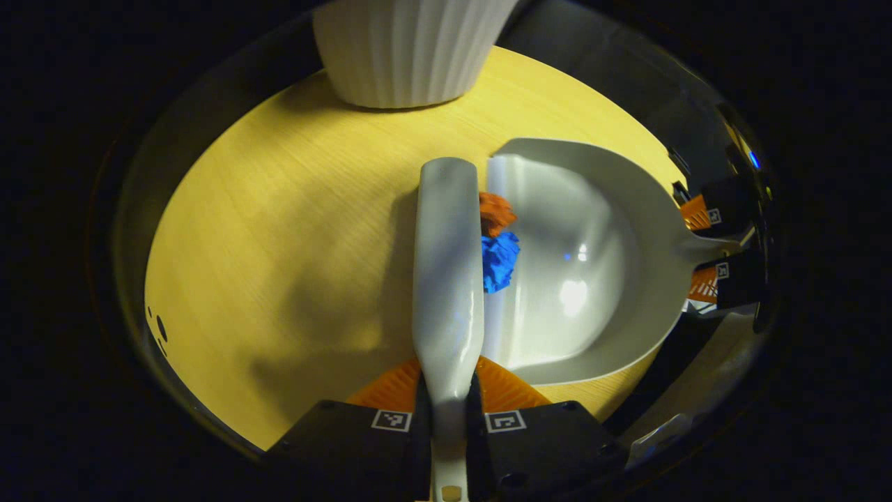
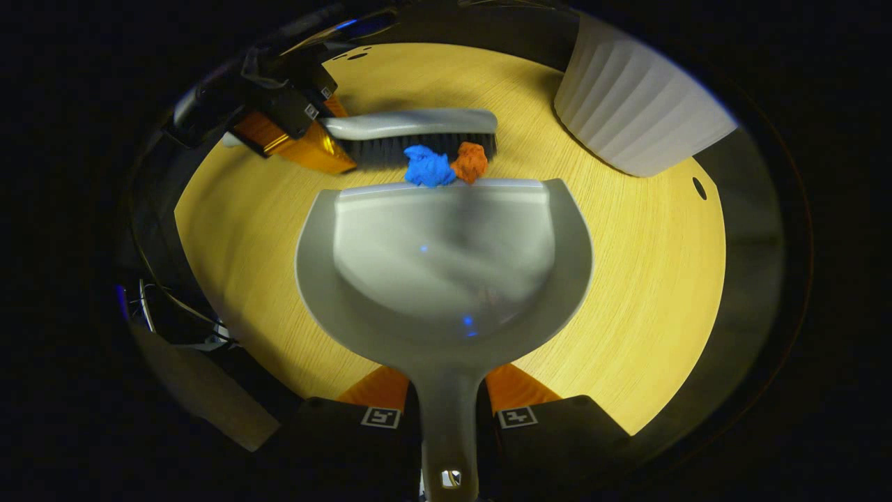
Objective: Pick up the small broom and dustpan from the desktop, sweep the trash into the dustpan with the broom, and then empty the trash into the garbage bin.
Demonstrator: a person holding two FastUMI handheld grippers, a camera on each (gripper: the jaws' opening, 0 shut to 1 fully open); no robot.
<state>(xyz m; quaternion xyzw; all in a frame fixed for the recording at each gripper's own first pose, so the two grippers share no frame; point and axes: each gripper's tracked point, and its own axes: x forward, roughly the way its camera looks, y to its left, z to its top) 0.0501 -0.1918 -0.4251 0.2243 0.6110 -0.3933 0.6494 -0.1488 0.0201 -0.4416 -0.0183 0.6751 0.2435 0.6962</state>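
My left gripper [image 1: 448, 401] is shut on the handle of the small grey broom [image 1: 447, 272], which points forward over the wooden desktop [image 1: 293, 230]. My right gripper [image 2: 449, 411] is shut on the handle of the grey dustpan [image 2: 446, 265], which lies flat on the desktop. A blue crumpled scrap [image 2: 428, 167] and an orange crumpled scrap [image 2: 471, 162] sit at the dustpan's front lip, pressed between it and the broom's dark bristles [image 2: 390, 148]. In the left gripper view the blue scrap [image 1: 499, 260] and orange scrap [image 1: 496, 213] lie between broom and dustpan [image 1: 585, 265]. The right gripper [image 1: 711, 247] holds the pan's handle there.
A white ribbed garbage bin [image 1: 408, 49] stands at the desktop's far side; in the right gripper view the bin [image 2: 634, 104] is to the upper right. The round desktop's edge [image 2: 697, 348] curves close around the dustpan. Dark surroundings lie beyond it.
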